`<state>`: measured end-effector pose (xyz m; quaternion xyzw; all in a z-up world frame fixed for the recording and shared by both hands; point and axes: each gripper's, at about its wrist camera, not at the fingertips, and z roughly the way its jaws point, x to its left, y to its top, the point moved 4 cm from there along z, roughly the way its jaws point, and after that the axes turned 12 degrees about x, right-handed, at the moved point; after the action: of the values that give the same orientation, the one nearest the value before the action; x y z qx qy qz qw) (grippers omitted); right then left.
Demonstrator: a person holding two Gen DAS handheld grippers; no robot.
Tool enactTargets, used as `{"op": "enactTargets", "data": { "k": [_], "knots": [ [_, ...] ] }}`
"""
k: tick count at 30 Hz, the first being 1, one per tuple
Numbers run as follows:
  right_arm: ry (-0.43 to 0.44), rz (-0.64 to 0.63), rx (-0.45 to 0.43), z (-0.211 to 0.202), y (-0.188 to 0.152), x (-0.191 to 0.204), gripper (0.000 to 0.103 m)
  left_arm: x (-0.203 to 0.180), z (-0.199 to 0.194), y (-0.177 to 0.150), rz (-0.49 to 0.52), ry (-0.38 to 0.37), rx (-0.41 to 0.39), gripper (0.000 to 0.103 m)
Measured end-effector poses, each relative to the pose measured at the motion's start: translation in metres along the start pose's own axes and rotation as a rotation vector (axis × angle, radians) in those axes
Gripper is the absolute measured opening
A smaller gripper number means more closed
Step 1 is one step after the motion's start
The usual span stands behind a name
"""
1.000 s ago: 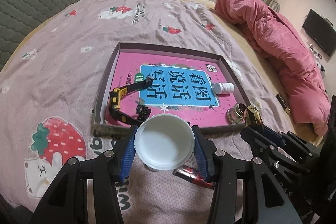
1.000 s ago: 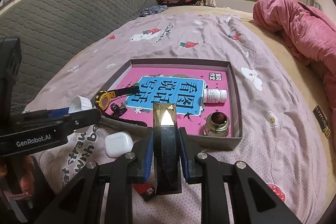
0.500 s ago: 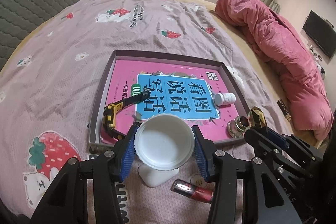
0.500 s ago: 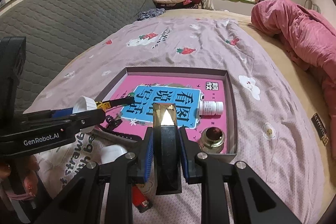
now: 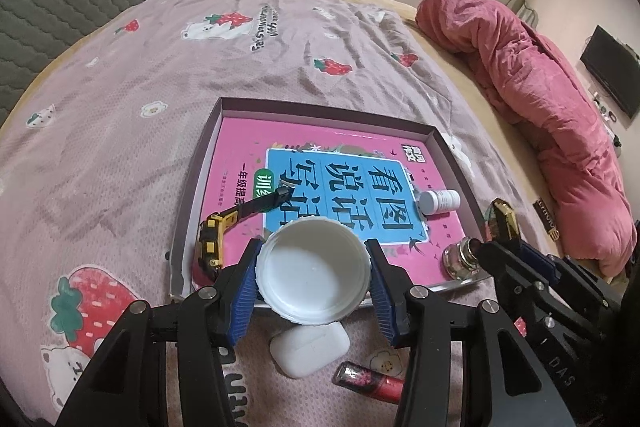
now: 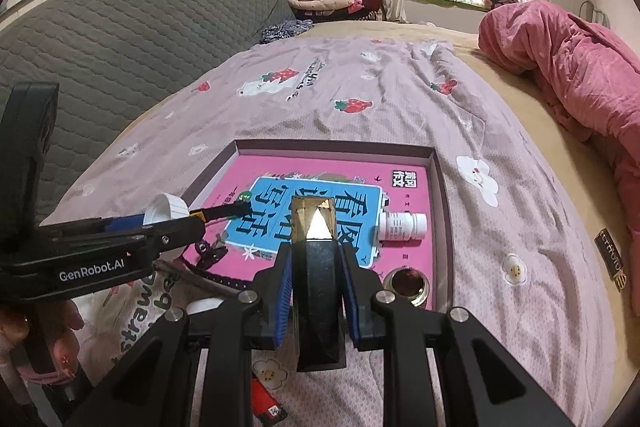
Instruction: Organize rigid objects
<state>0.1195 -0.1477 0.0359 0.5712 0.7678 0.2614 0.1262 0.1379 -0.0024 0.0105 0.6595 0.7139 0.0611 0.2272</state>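
My left gripper [image 5: 312, 277] is shut on a white screw cap [image 5: 314, 269], open side towards the camera, held above the near edge of the shallow box tray [image 5: 200, 163]. My right gripper [image 6: 316, 287] is shut on a black and gold faceted bottle cap [image 6: 318, 275], held above the tray's near right corner [image 6: 444, 239]. In the tray lie a pink book [image 5: 320, 163], a yellow and black watch [image 5: 216, 231], a white pill bottle [image 5: 438, 201] on its side and a gold glass perfume bottle [image 6: 410, 285]. A black clip [image 6: 212, 251] lies there too.
On the strawberry-print bedspread [image 5: 140, 75] near me lie a white earbud case [image 5: 308, 349] and a red lip gloss tube [image 5: 372, 381]. A red lighter [image 6: 268, 403] lies under my right gripper. A pink quilt [image 5: 540, 87] is heaped on the right. A grey padded headboard [image 6: 120, 35] is on the left.
Both grippers have risen and drawn back from the tray with their caps still held. The earbud case and lip gloss tube now show in full below the left gripper.
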Motion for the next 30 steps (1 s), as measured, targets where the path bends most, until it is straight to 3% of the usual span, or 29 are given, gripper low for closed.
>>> {"op": "enactTargets", "data": {
  "k": [21, 30],
  "knots": [
    [-0.011, 0.020, 0.026, 0.022, 0.003, -0.007, 0.023, -0.009, 0.045, 0.023, 0.027, 0.014, 0.057, 0.051],
    [-0.016, 0.034, 0.029, 0.035, 0.009, -0.012, 0.023, -0.019, 0.069, 0.021, 0.084, 0.020, 0.096, 0.051]
  ]
}}
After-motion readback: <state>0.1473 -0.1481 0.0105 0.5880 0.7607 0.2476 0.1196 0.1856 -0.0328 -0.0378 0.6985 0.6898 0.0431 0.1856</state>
